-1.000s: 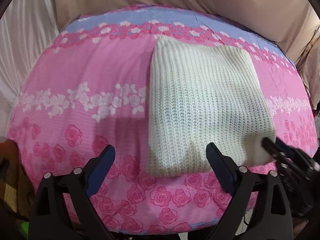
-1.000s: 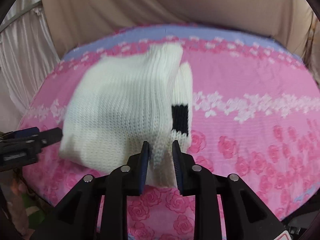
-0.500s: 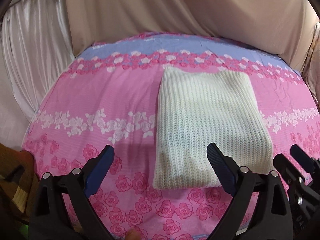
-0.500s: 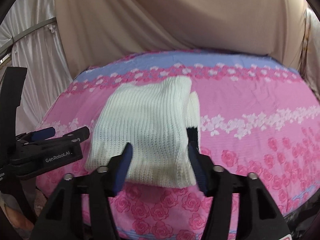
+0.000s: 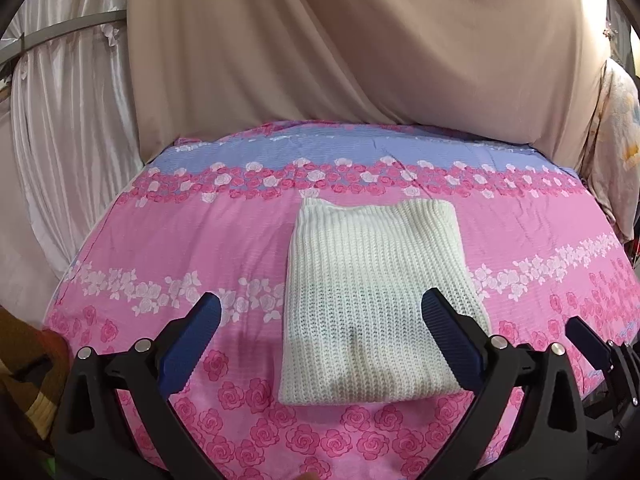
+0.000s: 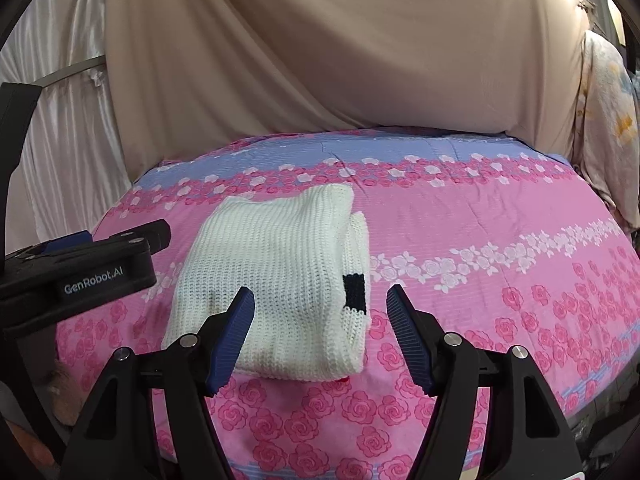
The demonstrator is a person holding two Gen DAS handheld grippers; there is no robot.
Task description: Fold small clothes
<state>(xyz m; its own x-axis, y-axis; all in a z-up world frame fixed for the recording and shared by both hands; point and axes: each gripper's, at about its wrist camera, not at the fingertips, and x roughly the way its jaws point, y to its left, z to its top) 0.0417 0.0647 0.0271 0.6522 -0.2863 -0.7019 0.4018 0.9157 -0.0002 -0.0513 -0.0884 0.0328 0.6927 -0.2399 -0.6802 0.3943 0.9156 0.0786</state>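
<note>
So the white knit sweater (image 5: pixel 376 304) is sitting folded into a neat rectangle on the pink rose bedsheet (image 5: pixel 160 240), roughly mid-bed and a bit closer to the near edge than to the far edge where the blue stripe runs. From the right wrist view you can see a folded layer peeking out along its right side with a small black patch (image 6: pixel 355 294) on it. The left gripper (image 5: pixel 320 344) has its jaws spread wide with nothing between them, they've just been opening a little more, and it hangs above the near edge, not touching the sweater. The right gripper (image 6: pixel 320 336) has let go too, its jaws have just been opening, and the sweater lies flat beyond them, no pad pressing on it. Beige curtain (image 6: pixel 340 60) hangs behind the far edge
</note>
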